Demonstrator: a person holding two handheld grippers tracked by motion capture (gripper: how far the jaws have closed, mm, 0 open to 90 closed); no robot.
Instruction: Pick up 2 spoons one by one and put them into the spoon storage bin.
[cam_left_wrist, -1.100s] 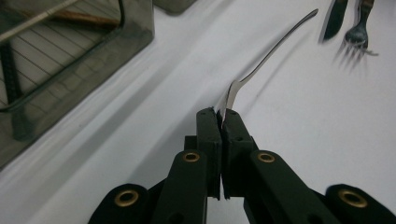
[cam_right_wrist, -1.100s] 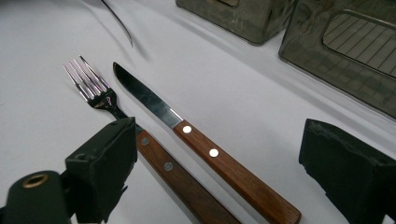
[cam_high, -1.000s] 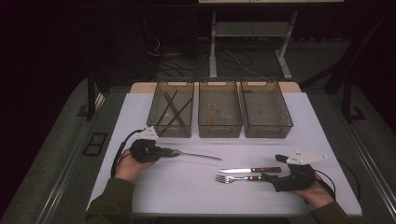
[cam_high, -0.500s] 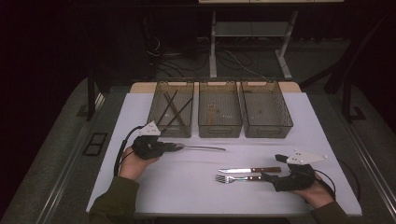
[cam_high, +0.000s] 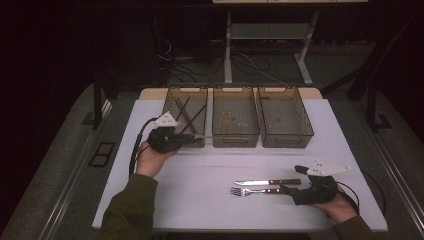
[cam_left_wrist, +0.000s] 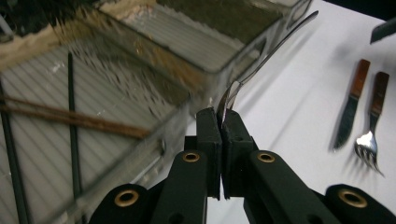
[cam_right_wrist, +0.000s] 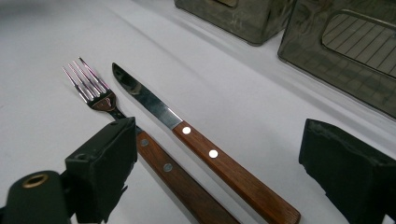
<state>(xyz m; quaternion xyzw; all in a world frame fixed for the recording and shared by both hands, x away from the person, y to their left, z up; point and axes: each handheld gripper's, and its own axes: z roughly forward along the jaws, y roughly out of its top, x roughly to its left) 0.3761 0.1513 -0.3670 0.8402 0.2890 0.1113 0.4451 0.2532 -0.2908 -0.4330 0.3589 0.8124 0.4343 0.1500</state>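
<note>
Holding status, left gripper (cam_high: 192, 140): jaws pressed together on the end of a metal utensil (cam_left_wrist: 261, 58); the clamped end is hidden between the pads, so its type cannot be told.
Utensil position: the slim metal shaft runs up and away from the jaws in the left gripper view, along the front wall of the middle bin (cam_high: 235, 120), raised off the table (cam_high: 210, 200).
Left hand (cam_high: 150, 159): grips the gripper body beside the front wall of the left bin (cam_high: 184, 112).
Left bin contents: several thin dark and brown sticks (cam_left_wrist: 70, 119) lying crossed on the ribbed floor.
Middle bin contents: small brownish items, too small to identify.
Right bin (cam_high: 284, 116): stands just beside the middle bin; the 3 bins form 1 row at the far edge of the table.
Knife (cam_high: 267, 182): flat on the table, wooden handle toward the right gripper, blade pointing left in the high view.
Fork (cam_high: 255, 190): flat on the table, just beside the knife on the near side, parallel to it, tines pointing left.
Right gripper (cam_high: 290, 180): jaws spread wide, holding nothing; the handle ends of the knife and fork lie between the jaws in the right gripper view.
Right hand (cam_high: 337, 205): rests at the near right of the table.
</note>
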